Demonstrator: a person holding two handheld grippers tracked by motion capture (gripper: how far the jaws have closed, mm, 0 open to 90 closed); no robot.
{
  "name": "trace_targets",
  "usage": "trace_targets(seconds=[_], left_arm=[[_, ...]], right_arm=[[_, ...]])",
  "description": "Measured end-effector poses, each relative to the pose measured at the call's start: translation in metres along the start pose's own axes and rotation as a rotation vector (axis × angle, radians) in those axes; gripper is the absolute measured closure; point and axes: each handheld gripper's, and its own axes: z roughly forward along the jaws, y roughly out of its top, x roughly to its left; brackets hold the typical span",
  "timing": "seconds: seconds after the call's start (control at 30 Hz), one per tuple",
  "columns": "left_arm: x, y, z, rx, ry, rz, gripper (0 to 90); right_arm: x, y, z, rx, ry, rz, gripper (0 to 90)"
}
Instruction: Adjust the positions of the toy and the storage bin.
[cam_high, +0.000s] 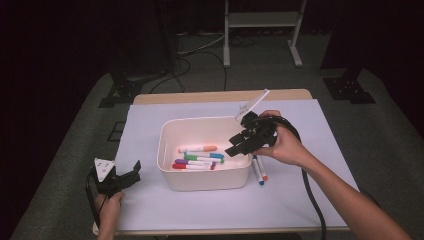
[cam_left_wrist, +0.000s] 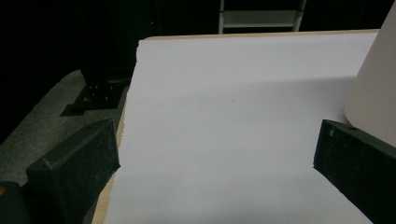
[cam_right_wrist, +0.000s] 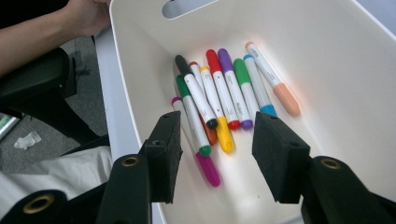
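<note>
Markers gathered in the white bin, right gripper above it with fingers released.

The right gripper (cam_high: 239, 145) hangs over the right side of the white bin (cam_high: 167, 131), its fingers (cam_right_wrist: 163, 154) apart and holding nothing; the markers (cam_right_wrist: 219, 107) lie side by side on the bin's floor. Two more markers (cam_high: 259, 171) lie on the worktop (cam_high: 300, 200) just right of the bin. The left gripper (cam_high: 131, 172) rests left of the bin, fingers spread over bare white paper.

Black grippers (cam_high: 239, 143), grey plate, thick cables.
</note>
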Motion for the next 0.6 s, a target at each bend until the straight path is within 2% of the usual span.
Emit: trace_targets(seconds=[0.6], left_arm=[[0.0, 0.0, 0.0, 0.002, 0.001, 0.006, 0.0]], right_arm=[[-0.015, -0.052, -0.042, -0.058, -0.068, 0.093, 47.2]])
